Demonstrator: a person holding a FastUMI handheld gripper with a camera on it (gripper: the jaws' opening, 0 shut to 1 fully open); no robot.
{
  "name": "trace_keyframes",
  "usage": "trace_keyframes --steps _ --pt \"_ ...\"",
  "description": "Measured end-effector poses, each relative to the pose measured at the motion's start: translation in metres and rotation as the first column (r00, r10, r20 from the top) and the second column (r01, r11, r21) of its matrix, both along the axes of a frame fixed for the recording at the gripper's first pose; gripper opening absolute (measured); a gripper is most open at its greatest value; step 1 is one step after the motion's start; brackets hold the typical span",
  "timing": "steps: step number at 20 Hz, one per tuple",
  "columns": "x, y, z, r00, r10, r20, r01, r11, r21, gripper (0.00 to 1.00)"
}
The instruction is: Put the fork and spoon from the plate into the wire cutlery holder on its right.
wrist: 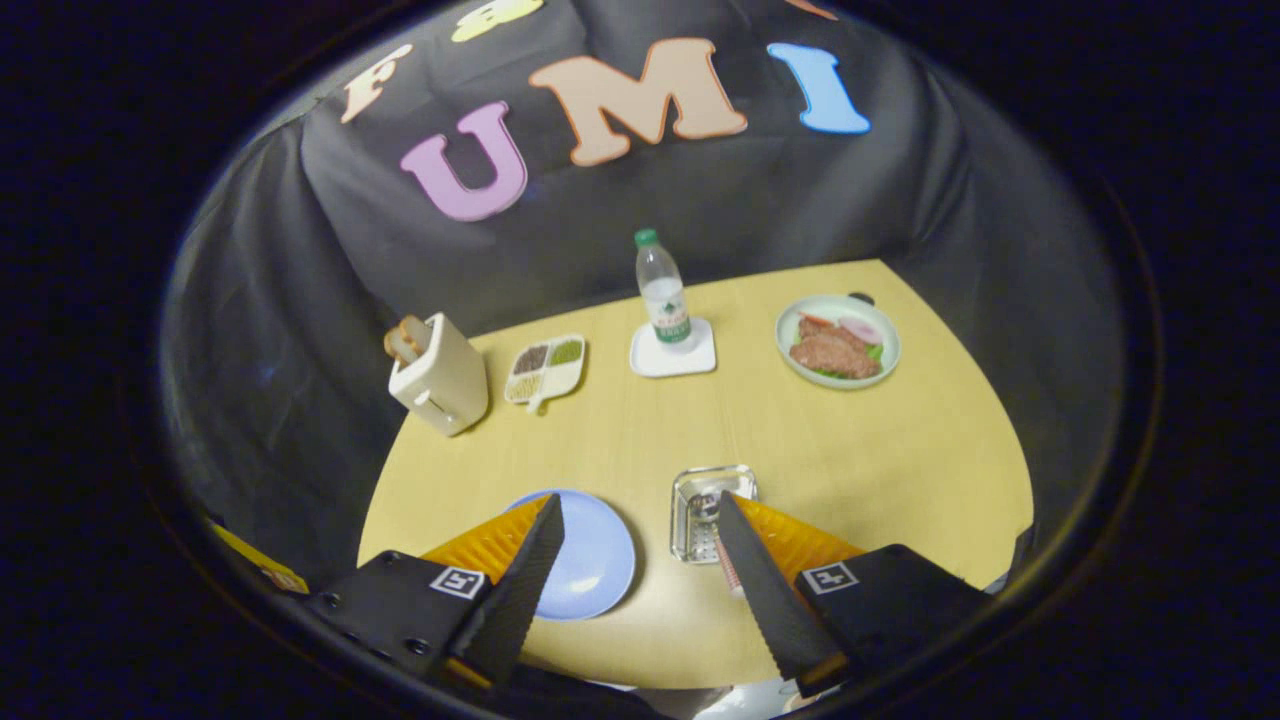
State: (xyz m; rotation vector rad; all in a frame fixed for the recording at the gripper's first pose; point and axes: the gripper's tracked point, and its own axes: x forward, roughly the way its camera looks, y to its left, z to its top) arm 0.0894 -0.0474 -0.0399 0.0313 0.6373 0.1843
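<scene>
Cutlery holder point(712, 510) sat just right of blue plate point(590, 555) on counter point(880, 460), utensil handle poking from it beside right finger. Plate looked bare to us. Gripper point(640, 580) fingers spread wide, holding nothing, likely because delivery was done.

Gripper point(640, 515) held high, tilted down; jaws spread wide, nothing between them, fingertips aimed toward 12 o'clock, both fingers free.

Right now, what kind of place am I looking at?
Probably a mock kitchen table set up in a booth: a toaster with bread, a plate of food, a water bottle. The gripper hangs open above the table.
</scene>
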Motion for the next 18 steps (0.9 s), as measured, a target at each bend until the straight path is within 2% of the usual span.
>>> trace_keyframes --steps 3,8,13,18 --pt "-0.007 -0.011 0.030 0.987 -0.016 0.162 0.016 1.000 0.003 0.98" --pt "-0.021 -0.026 0.064 0.926 0.020 0.377 -0.006 0.999 -0.039 0.98" --pt "-0.030 -0.034 0.071 0.883 0.047 0.467 -0.037 0.999 -0.029 0.98" --pt "-0.039 -0.048 0.073 0.860 0.090 0.503 -0.088 0.996 -0.027 0.98"
